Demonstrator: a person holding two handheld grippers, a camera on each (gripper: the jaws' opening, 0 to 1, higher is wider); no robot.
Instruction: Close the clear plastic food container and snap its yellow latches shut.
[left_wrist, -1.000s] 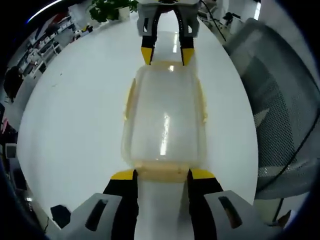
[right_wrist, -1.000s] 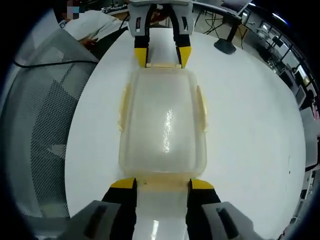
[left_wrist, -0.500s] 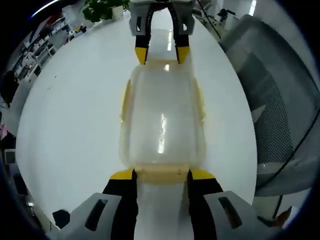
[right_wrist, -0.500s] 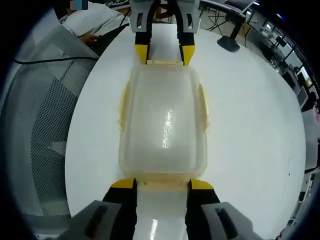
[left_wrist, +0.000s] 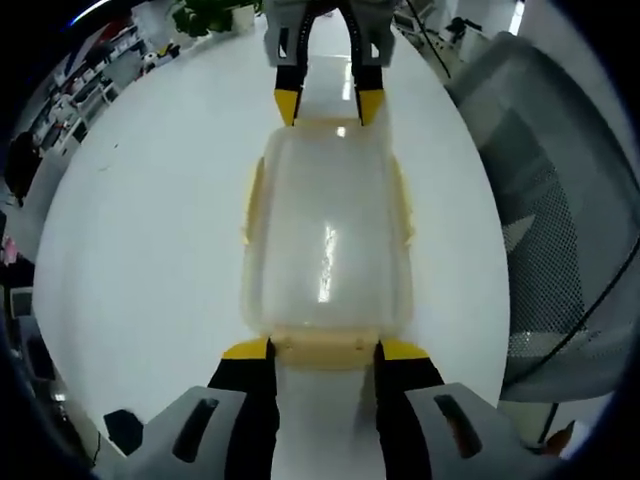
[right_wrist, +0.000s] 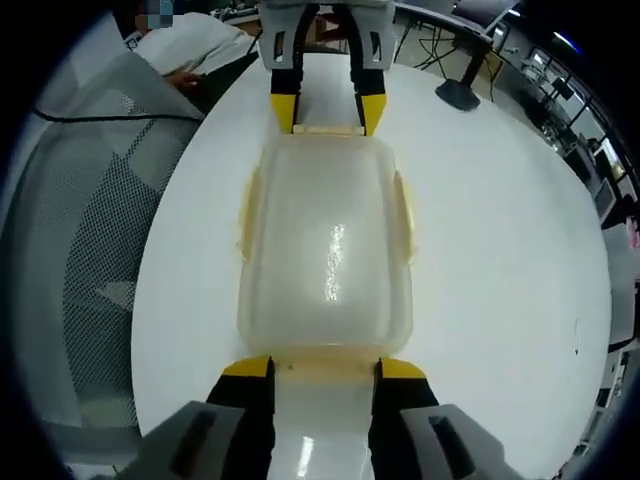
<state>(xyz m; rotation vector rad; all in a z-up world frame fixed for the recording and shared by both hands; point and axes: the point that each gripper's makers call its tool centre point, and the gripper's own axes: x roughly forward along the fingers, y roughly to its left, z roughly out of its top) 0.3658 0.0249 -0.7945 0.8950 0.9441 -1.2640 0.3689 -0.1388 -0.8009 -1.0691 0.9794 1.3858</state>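
Jaws of both grippers stood spread, one pair at each end latch of the container (left_wrist: 328, 235) on the white worktop (left_wrist: 150, 230); a mesh chair (left_wrist: 560, 230) stood beside the worktop.

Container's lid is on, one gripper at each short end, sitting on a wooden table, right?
Not wooden. The table is plain white, as the left gripper view shows. The rest holds: the lid sits on the clear container, with the left gripper at its near short end and the right gripper at the far one.
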